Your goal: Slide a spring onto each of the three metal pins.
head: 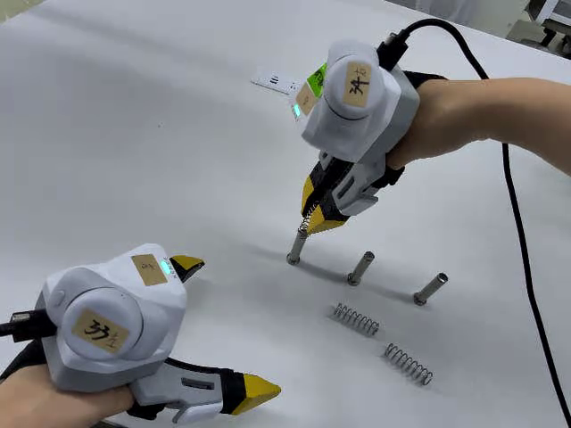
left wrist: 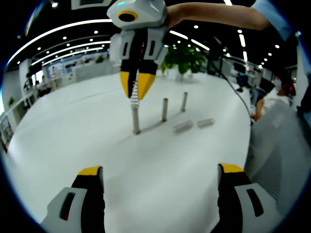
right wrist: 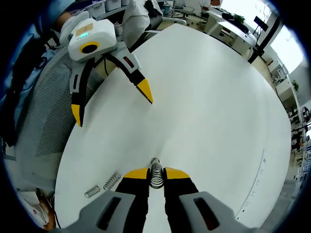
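Gripping one spring [head: 309,221] between narrowed jaws, the right tool [head: 314,214] hangs just above the first pin [head: 296,247], with the spring's lower end at the pin's top. This looks like threading the first spring; next comes a straight push down, then release. Beside it stand two bare pins [head: 360,267] [head: 431,288]. Two loose springs [head: 356,319] [head: 409,364] lie on the bench [head: 134,134] beyond them. That makes three pins and three springs. The left tool [head: 230,325] is wide open, well apart.

White left gripper [head: 223,326], right gripper [head: 315,212]; yellow-tipped jaws; black cable [head: 517,223]
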Demonstrator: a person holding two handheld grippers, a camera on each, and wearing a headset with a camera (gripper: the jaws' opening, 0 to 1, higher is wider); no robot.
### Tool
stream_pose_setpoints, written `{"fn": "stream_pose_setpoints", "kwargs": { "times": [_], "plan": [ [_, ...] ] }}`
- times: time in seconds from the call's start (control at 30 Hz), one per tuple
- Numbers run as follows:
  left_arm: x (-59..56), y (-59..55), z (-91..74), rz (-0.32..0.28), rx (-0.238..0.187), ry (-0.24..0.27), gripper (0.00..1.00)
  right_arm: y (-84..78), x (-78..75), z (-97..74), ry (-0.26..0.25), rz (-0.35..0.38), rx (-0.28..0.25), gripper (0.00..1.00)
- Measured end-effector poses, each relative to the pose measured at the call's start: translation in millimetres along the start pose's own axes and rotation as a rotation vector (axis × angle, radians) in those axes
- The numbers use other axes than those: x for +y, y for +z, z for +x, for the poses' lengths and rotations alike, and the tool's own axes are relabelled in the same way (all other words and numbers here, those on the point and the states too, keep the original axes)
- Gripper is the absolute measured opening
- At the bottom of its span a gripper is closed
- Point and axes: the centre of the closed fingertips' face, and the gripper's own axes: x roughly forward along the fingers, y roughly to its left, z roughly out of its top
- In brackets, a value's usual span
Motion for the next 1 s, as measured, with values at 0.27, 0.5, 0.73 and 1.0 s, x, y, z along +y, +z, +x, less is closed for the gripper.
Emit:
{"fn": "stream_pose_setpoints", "kwargs": {
  "times": [0.27, 0.5, 0.73, 1.0],
  "plan": [
    [-0.9, -0.4, 0.0, -0.002, 0.001, -0.001, 0.98, -1.9, -0.9, -0.3, 0.001, 0.000, -0.002, 0.12],
    [-1.9, -0.4, 0.8, -0.002, 0.000, -0.003, 0.98, -4.1, -2.5, 2.8, 0.004, -0.003, 0.002, 0.12],
    [-0.9, -1.7, 0.4, -0.008, 0.004, -0.002, 0.98, -6.9, -5.3, 8.3, 0.007, -0.008, 0.013, 0.12],
    [0.6, -3.3, 1.0, -0.013, 0.007, -0.003, 0.97, -8.8, -7.1, 21.1, 0.019, -0.018, 0.037, 0.12]
  ]
}}
